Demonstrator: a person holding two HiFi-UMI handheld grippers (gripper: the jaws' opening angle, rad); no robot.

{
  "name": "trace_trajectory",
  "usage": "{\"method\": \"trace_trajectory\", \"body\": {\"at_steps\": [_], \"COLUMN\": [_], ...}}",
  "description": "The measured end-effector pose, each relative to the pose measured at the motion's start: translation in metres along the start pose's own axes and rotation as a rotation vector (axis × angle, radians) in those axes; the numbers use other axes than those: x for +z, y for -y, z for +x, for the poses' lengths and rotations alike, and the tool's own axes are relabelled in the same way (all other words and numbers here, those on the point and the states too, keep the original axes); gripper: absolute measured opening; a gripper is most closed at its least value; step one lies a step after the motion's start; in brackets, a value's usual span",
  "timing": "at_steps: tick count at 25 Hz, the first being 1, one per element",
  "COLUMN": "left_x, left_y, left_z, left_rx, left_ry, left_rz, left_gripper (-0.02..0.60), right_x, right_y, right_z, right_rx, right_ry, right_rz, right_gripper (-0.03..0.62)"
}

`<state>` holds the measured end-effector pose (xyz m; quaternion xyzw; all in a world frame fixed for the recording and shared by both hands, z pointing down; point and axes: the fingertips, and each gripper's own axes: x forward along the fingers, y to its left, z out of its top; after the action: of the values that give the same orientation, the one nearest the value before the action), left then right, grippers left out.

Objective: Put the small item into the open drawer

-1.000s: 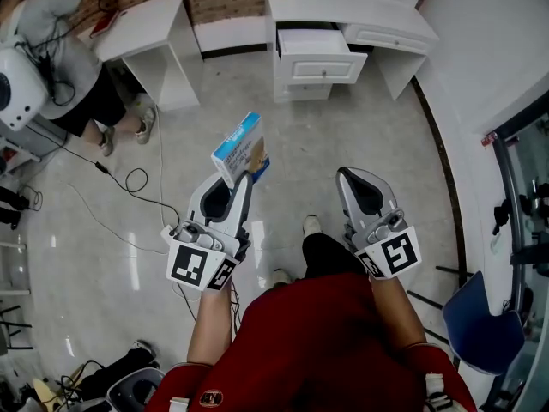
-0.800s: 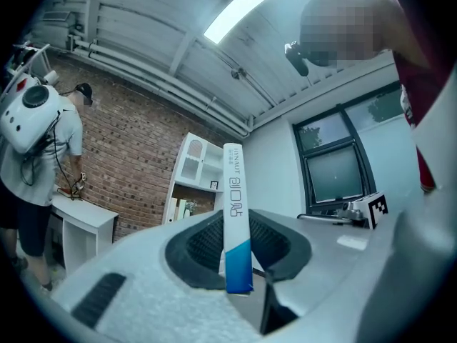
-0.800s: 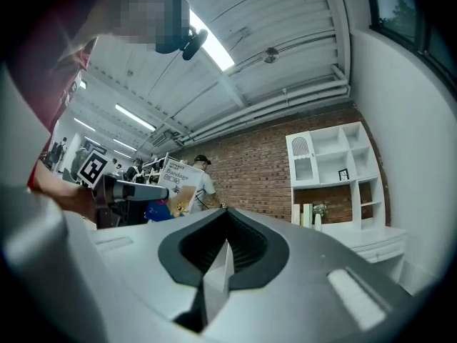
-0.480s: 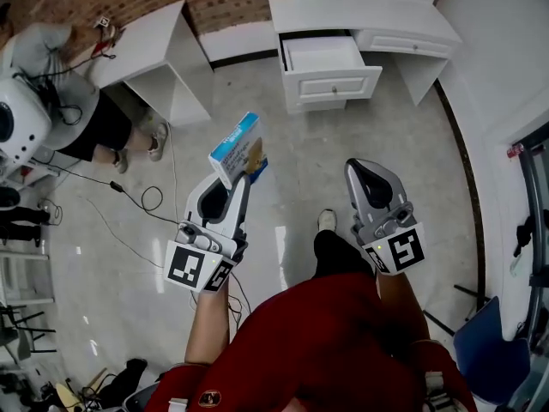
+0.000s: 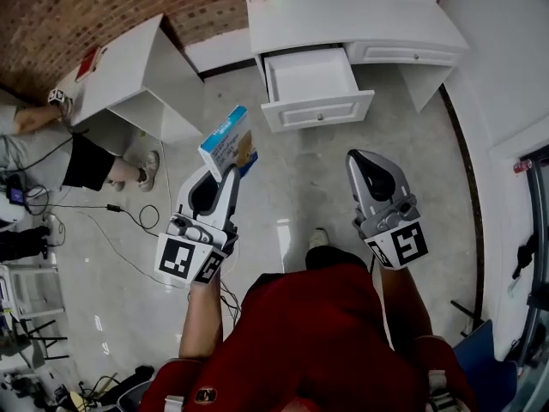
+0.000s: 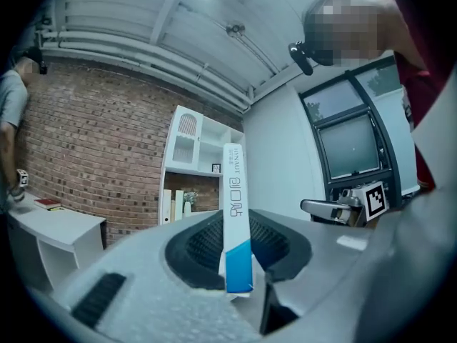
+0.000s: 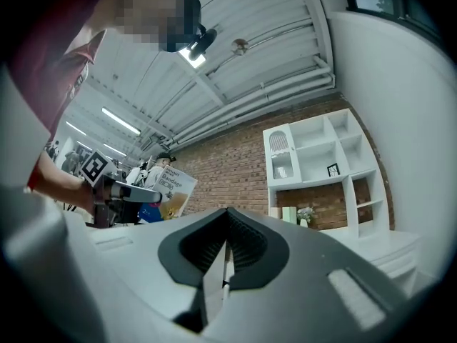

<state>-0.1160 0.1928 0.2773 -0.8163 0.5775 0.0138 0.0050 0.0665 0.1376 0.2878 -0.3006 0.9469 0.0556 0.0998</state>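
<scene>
**Item:** small box (image 5: 227,142), white w/ blue end. Clamped betw. jaws of left gripper (image 5: 221,172), sticking out past the tips. Held over the floor, well short of drawer (image 5: 310,77).

**Drawer:** pulled out of white desk (image 5: 360,15), inside looks bare. Head view only.

**Head view also:** white side table (image 5: 129,58) at left, seated person (image 5: 86,157) beside it.

**Left gripper view:** box edge-on, upright, blue end down betw. the pads. Adds shelf unit (image 6: 193,170), brick wall (image 6: 93,141) and ceiling. Right gripper (image 6: 341,207) shows at the right edge.

**Right gripper view:** its own jaws together, nothing betw. them. Shows the box's printed face (image 7: 171,186), which the other views miss.

**Pose:** both grippers held out in front of the wearer's red shirt (image 5: 317,342). Approx. parallel, tips fwd toward the desk, marker cubes nearest the body. L sits left of the drawer line, R to its right.
</scene>
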Motion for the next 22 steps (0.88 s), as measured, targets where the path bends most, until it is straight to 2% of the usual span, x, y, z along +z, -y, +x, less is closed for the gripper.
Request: {"method": "trace_trajectory", "body": {"at_steps": [3, 9, 14, 22], "left_x": [-0.002, -0.018, -0.033, -0.070], "left_y": [-0.003, -0.025, -0.049, -0.103], "left_z": [0.014, 0.088, 0.125, 0.198], "left_rx": [-0.003, -0.019, -0.043, -0.127], "left_ry": [-0.007, -0.074, -0.108, -0.185], "left_rz": [0.007, 0.003, 0.002, 0.002], "left_gripper": [0.086, 0.086, 0.086, 0.086], "right_x": [-0.001, -0.021, -0.033, -0.054], "right_y": [0.015, 0.072, 0.093, 0.132], "right_z": [0.006, 0.040, 0.066, 0.125], "right_rx": [-0.005, -0.016, -0.035, -0.087], "right_ry": [0.003, -0.023, -0.044, -0.083], "right_rz": [-0.007, 0.019, 0.021, -0.005], "right_gripper": [0.011, 0.011, 0.011, 0.011]}}
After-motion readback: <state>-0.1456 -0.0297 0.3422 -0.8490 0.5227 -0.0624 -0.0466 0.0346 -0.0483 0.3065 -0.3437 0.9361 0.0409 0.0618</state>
